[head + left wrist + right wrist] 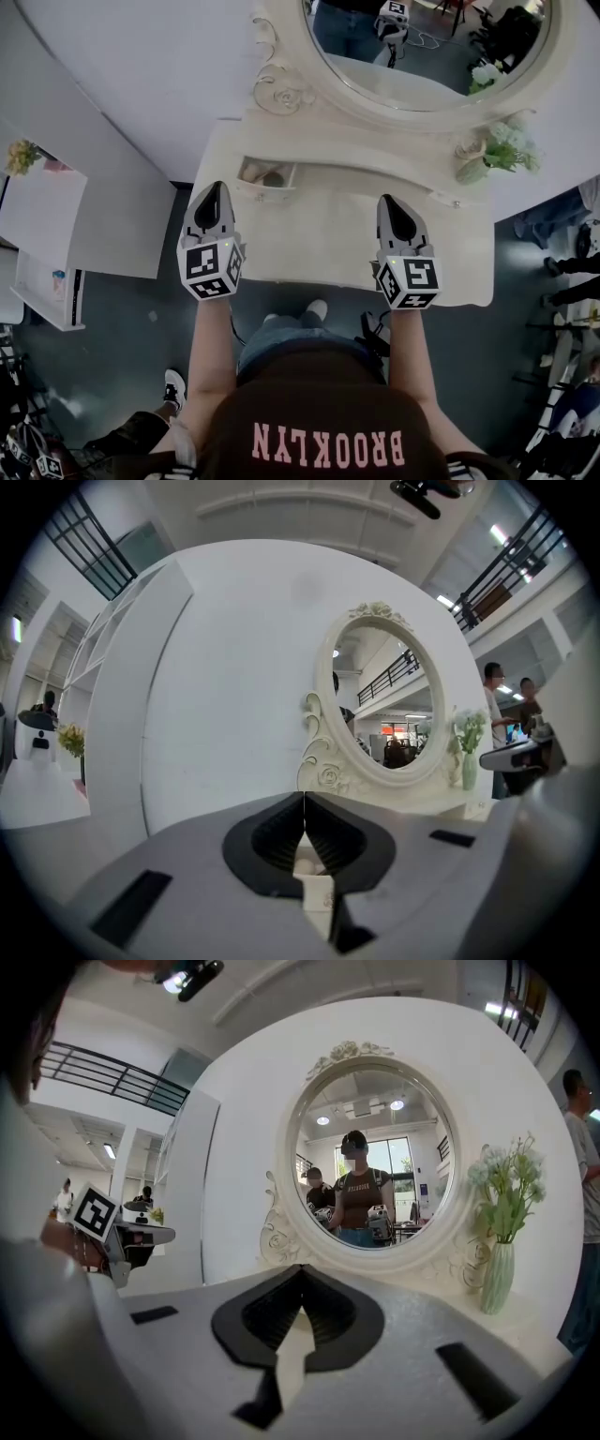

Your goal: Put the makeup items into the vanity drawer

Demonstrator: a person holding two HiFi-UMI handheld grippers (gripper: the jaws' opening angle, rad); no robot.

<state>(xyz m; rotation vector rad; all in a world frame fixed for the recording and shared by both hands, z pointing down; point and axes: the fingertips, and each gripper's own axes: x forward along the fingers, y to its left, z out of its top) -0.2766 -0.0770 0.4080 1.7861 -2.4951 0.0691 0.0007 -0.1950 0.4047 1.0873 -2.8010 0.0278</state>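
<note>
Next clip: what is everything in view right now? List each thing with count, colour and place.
vanity table: one, cream, in front of the person
mirror: one, oval, cream carved frame, at the table's back
drawer: one, cream, open, at the table's left back
items in the drawer: small, too small to count or name
vase of flowers: one, pale green with white blooms, at the table's right back
side shelf: one, white, left of the table
yellow flowers: one bunch, on the side shelf
left hand-held gripper: one, grey with black jaws, shut and empty, over the table's left
right hand-held gripper: one, same colours, shut and empty, over the table's right
</note>
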